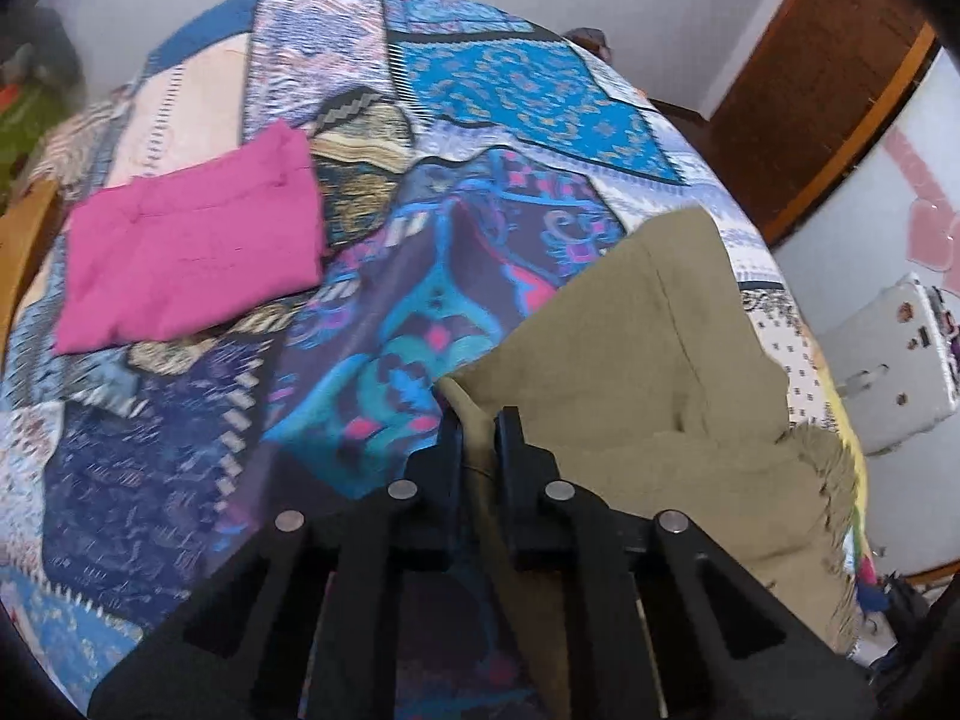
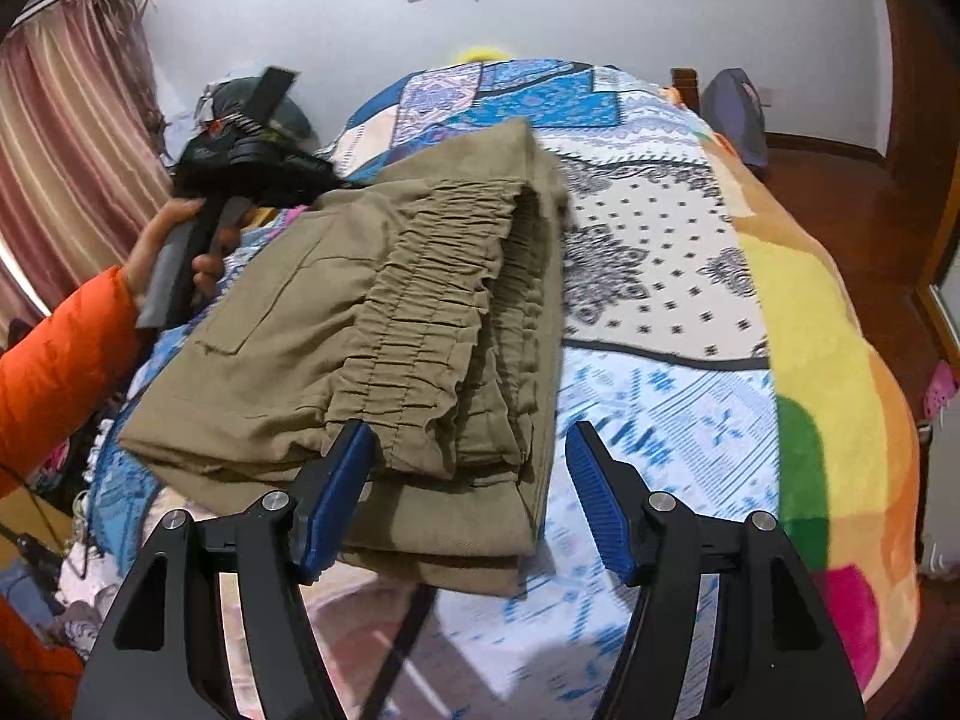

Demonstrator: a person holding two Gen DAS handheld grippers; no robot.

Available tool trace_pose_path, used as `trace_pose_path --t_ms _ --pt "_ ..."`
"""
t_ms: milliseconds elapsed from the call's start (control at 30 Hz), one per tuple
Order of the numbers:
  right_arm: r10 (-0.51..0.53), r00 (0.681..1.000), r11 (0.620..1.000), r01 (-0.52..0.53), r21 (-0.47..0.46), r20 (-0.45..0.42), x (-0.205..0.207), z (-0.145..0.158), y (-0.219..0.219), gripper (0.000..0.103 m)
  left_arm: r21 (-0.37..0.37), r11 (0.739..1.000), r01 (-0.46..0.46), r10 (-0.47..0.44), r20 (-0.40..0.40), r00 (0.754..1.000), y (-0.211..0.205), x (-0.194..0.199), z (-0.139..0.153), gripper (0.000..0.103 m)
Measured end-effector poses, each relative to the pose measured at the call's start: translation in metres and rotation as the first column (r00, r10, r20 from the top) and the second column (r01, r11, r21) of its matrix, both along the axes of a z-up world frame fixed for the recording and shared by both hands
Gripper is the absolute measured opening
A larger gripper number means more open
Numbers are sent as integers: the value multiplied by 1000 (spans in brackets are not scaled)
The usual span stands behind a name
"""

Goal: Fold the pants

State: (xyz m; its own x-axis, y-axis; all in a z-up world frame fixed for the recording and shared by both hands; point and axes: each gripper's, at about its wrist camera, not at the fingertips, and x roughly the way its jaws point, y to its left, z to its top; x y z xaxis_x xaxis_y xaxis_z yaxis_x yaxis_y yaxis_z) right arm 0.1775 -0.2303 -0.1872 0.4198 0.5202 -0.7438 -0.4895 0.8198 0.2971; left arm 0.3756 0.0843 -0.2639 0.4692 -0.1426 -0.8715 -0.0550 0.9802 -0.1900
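Observation:
The olive-khaki pants (image 2: 336, 324) lie folded in a thick stack on the patterned bedspread (image 2: 654, 324), with the gathered elastic waistband (image 2: 444, 288) on top. My left gripper (image 1: 478, 426) is shut on an edge of the pants (image 1: 630, 360), which spread to its right. In the right wrist view the left gripper (image 2: 252, 162) is at the far left side of the stack, held by a hand in an orange sleeve. My right gripper (image 2: 471, 444) is open, its blue pads astride the near end of the stack; whether they touch it I cannot tell.
A folded pink garment (image 1: 192, 240) lies on the bedspread (image 1: 384, 312) to the left. A rainbow blanket (image 2: 822, 360) covers the bed's right edge. A white device (image 1: 894, 354) sits on the floor to the right. Striped curtains (image 2: 66, 138) hang at left.

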Motion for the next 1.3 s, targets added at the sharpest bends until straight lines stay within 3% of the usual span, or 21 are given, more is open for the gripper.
trace_pose_path --t_ms 133,233,433,533,667,833,967,1067,1133,1300 --pt "-70 997 997 71 16 -37 16 2 -10 62 70 996 -48 47 7 999 7 -27 5 9" --pt "-101 995 995 101 -8 -3 16 14 -10 62 121 990 -66 63 27 998 8 -62 14 9" --pt "-54 997 998 53 16 48 -4 37 2 62 150 983 -108 99 63 993 9 -127 27 9" --pt "-35 998 999 35 16 46 -13 38 9 62 144 982 -120 110 74 991 8 -154 32 9" --pt "-15 1000 1000 15 11 13 -24 28 21 62 83 988 -133 127 73 989 12 -190 36 9" --pt "-7 1000 999 6 -35 -19 -29 1 32 62 90 986 -141 135 70 988 15 -213 33 9" --pt "-40 999 998 40 -44 -10 -26 0 27 61 97 982 -165 158 69 985 25 -224 28 9" --pt "-47 999 996 48 -72 9 -24 -1 25 61 180 972 -154 147 51 988 30 -227 23 9" --pt "-51 998 992 54 -110 31 -24 0 24 61 188 971 -148 143 39 989 38 -228 23 9" --pt "-58 998 991 60 -123 18 -20 10 17 61 164 983 -85 69 100 993 38 -227 55 9"
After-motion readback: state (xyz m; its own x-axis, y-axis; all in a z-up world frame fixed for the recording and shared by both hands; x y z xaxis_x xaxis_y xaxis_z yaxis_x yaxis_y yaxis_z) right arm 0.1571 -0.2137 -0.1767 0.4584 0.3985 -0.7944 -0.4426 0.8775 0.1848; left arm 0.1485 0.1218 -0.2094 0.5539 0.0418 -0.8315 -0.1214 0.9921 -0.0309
